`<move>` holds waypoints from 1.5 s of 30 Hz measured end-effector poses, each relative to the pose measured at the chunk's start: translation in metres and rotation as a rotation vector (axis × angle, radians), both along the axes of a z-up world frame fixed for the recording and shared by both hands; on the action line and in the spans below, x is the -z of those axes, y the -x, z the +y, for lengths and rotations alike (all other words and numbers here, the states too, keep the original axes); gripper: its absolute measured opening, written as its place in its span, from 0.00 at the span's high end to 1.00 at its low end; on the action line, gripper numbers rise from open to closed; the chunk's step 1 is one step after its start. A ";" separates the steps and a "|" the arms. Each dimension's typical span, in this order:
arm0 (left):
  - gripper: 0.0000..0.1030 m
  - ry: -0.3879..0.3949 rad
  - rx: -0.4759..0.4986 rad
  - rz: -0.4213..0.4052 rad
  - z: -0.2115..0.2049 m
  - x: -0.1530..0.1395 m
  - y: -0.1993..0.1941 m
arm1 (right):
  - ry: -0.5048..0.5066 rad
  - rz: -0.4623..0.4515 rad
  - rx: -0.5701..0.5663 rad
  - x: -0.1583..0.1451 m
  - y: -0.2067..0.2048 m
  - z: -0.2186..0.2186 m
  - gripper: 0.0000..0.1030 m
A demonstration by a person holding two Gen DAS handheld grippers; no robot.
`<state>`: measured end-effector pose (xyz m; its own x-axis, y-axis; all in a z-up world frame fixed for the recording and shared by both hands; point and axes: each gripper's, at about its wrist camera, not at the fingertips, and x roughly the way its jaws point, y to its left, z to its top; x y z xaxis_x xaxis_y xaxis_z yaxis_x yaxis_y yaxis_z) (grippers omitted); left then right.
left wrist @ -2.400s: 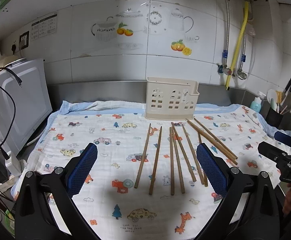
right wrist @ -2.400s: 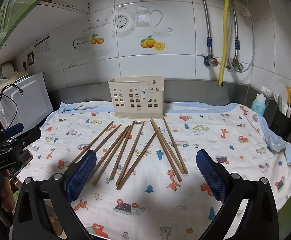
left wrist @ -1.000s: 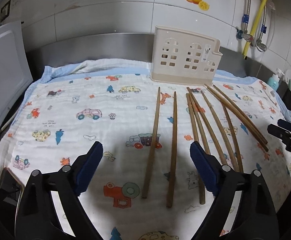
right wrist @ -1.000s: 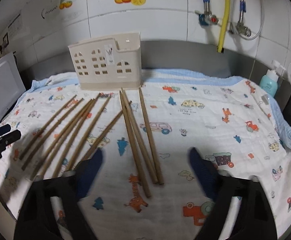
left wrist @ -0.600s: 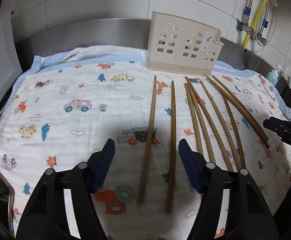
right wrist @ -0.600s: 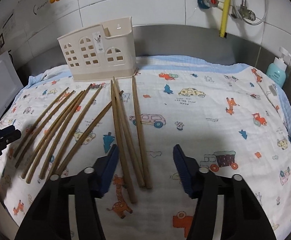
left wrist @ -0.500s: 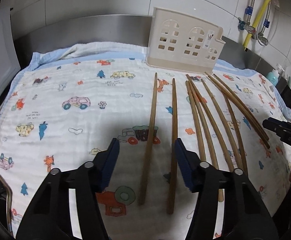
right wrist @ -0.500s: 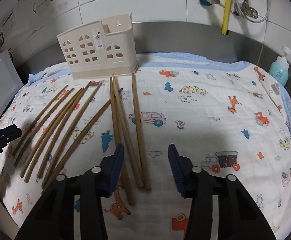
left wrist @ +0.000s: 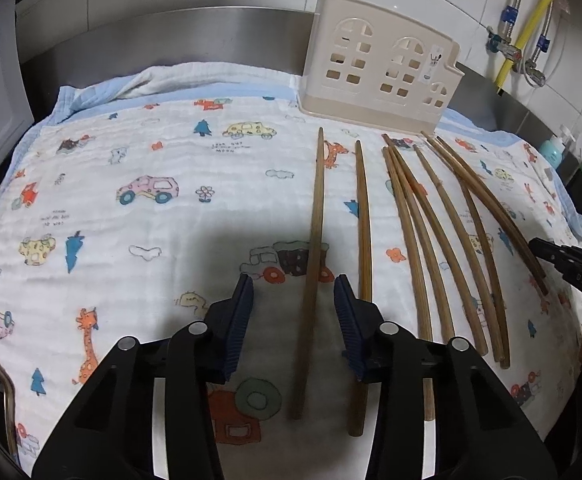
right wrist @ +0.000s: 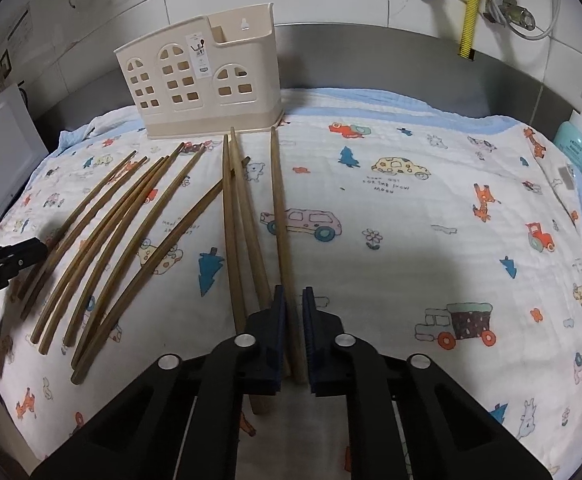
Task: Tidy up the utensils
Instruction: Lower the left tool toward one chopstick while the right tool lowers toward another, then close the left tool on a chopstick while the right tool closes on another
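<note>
Both grippers low over chopsticks, bottom centre of frame.
Left gripper (left wrist: 293, 304) parted astride leftmost chopstick (left wrist: 313, 248); right gripper (right wrist: 293, 312) nearly closed around rightmost chopstick (right wrist: 281, 216).

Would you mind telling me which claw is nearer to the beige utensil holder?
Neither clearly. The left claw and right claw both sit low over chopsticks, well short of the holder.
</note>
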<state>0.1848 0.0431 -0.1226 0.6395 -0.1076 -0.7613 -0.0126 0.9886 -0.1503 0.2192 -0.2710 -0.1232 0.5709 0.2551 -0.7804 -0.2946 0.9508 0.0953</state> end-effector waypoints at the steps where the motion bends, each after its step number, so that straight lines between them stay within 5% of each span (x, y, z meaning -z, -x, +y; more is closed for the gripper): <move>1: 0.64 -0.002 0.003 -0.001 -0.001 0.000 -0.001 | 0.004 0.000 -0.001 0.000 0.000 0.001 0.94; 9: 0.86 -0.007 0.037 -0.009 -0.010 0.002 -0.003 | 0.029 -0.003 -0.020 -0.001 0.004 0.004 0.94; 28: 0.94 -0.078 0.027 -0.003 -0.019 0.003 -0.001 | 0.072 -0.040 -0.001 0.001 0.012 0.010 0.94; 35: 0.95 -0.037 0.022 -0.064 -0.009 -0.022 0.015 | 0.054 -0.128 0.009 -0.036 0.034 0.010 0.94; 45: 0.95 -0.017 0.051 -0.195 -0.006 -0.074 0.037 | 0.011 -0.324 -0.028 -0.126 0.052 0.018 0.94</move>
